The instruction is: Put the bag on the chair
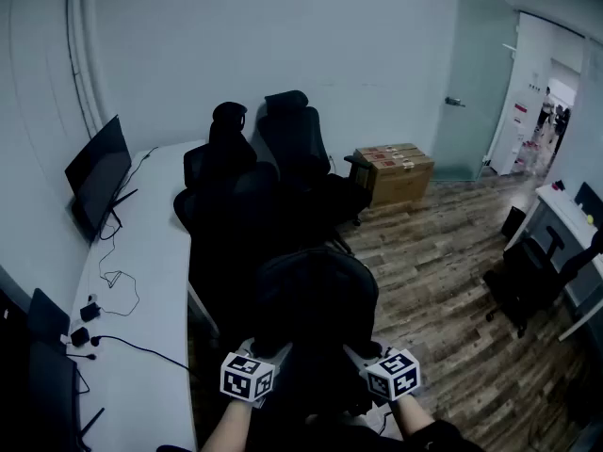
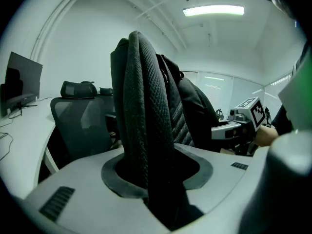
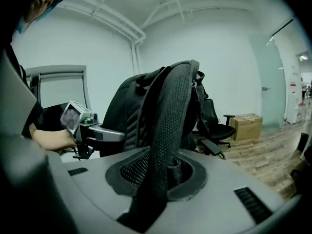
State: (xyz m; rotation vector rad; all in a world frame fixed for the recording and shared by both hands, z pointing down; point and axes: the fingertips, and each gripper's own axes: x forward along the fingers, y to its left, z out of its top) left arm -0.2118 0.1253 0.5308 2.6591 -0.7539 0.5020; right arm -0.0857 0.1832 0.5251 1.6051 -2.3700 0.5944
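A black backpack (image 1: 316, 299) hangs in front of me, low in the head view, held up by both grippers. My left gripper (image 1: 267, 351) is shut on one padded mesh shoulder strap (image 2: 146, 111), which rises between its jaws. My right gripper (image 1: 366, 354) is shut on the other strap (image 3: 168, 126). Beyond the bag stand black office chairs: the nearest (image 1: 226, 191) sits by the desk, and another (image 1: 300, 144) stands behind it. The left gripper view shows the right gripper (image 2: 234, 129) on the far side of the bag, and the right gripper view shows the left gripper (image 3: 102, 134).
A long white desk (image 1: 141, 281) runs along the left wall with a monitor (image 1: 97, 172), cables and chargers. A cardboard box (image 1: 398, 169) sits on the wood floor by a glass door (image 1: 471, 83). Another black chair (image 1: 528, 281) stands at the right.
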